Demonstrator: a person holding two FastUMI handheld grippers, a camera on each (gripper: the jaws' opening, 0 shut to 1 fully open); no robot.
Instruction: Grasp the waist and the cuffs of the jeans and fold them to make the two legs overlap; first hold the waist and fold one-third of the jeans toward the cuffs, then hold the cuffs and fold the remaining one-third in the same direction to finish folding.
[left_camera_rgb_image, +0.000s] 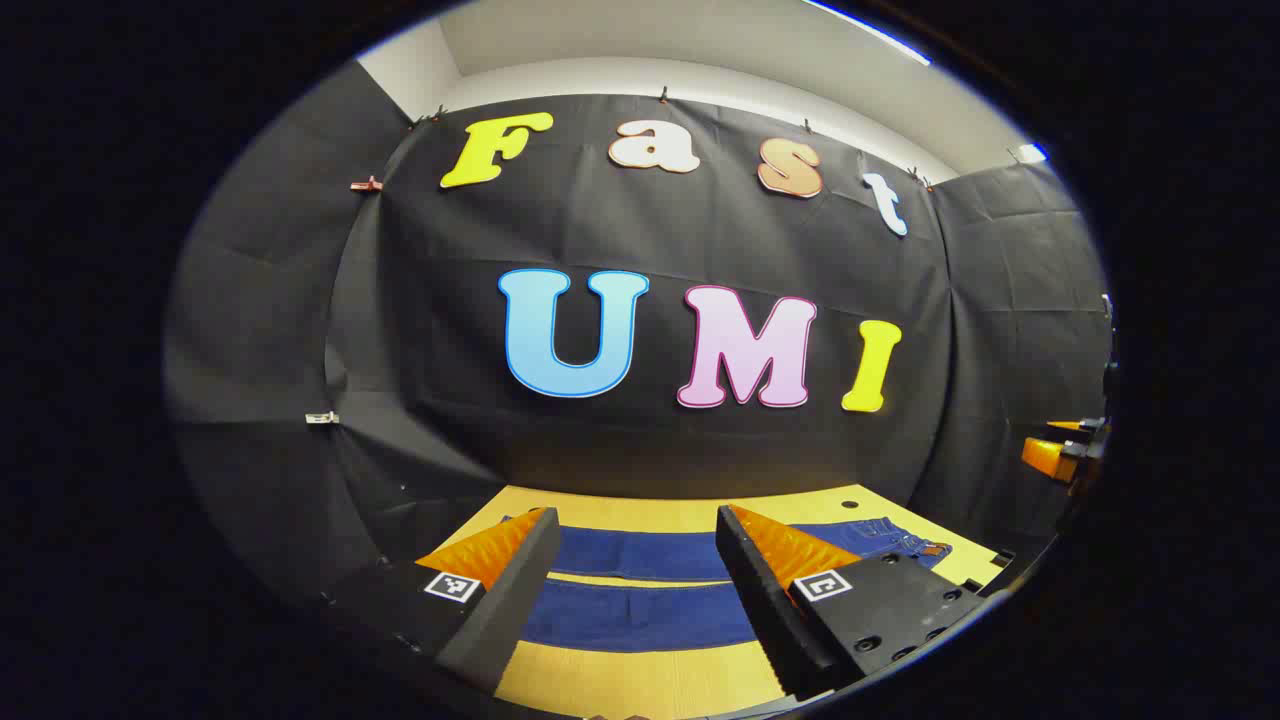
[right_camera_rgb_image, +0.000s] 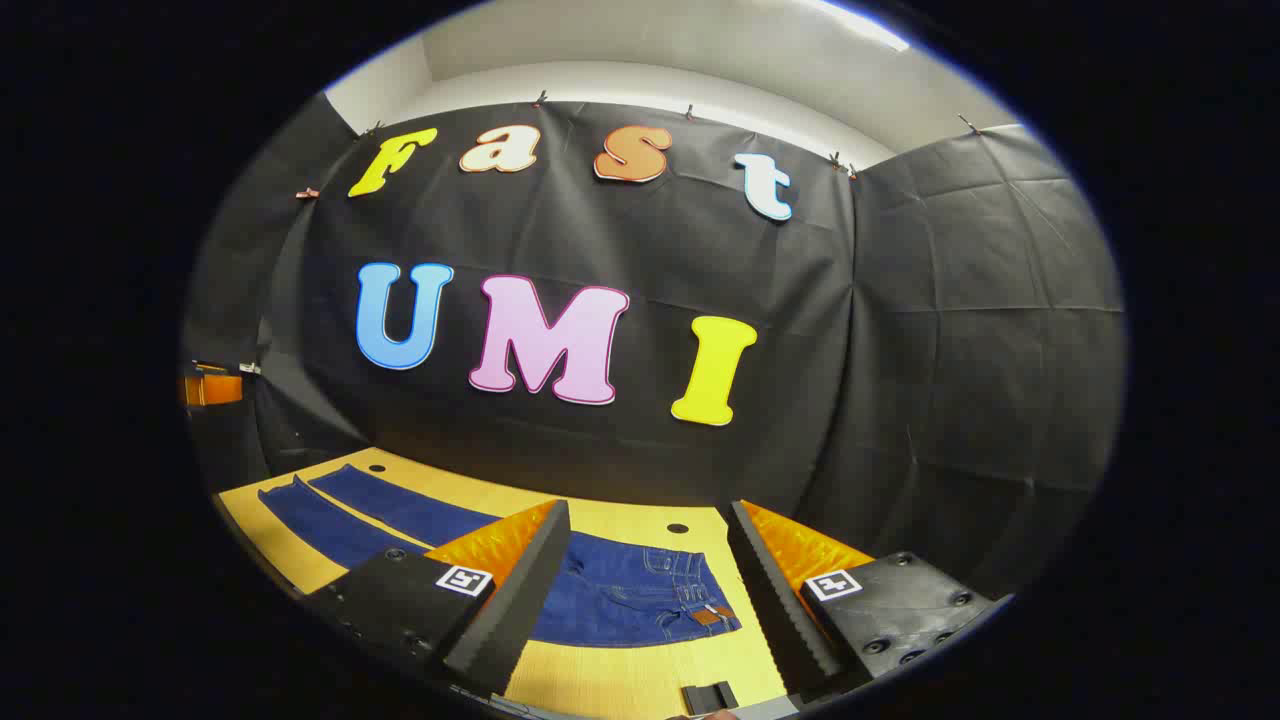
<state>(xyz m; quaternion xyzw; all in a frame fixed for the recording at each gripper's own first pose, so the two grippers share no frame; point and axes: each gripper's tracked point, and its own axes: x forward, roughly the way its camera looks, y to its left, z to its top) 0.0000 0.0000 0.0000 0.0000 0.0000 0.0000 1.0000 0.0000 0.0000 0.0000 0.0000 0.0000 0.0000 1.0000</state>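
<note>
Dark blue jeans (left_camera_rgb_image: 640, 615) lie flat on the yellow table (left_camera_rgb_image: 640, 685), both legs stretched out side by side with a strip of table between them. In the left gripper view the waist (left_camera_rgb_image: 905, 540) is at the far right. My left gripper (left_camera_rgb_image: 637, 520) hovers open above the legs, holding nothing. In the right gripper view the jeans waist (right_camera_rgb_image: 640, 600) with its brown patch lies between and below the fingers of my right gripper (right_camera_rgb_image: 650, 512), which is open and above the cloth. The legs (right_camera_rgb_image: 380, 515) run off to the left.
The black cloth wall closes the back and sides of the table. A small round hole (right_camera_rgb_image: 677, 527) sits in the tabletop behind the waist. A small black object (right_camera_rgb_image: 708, 697) lies at the table's near edge. The other gripper (left_camera_rgb_image: 1062, 452) shows at the right edge.
</note>
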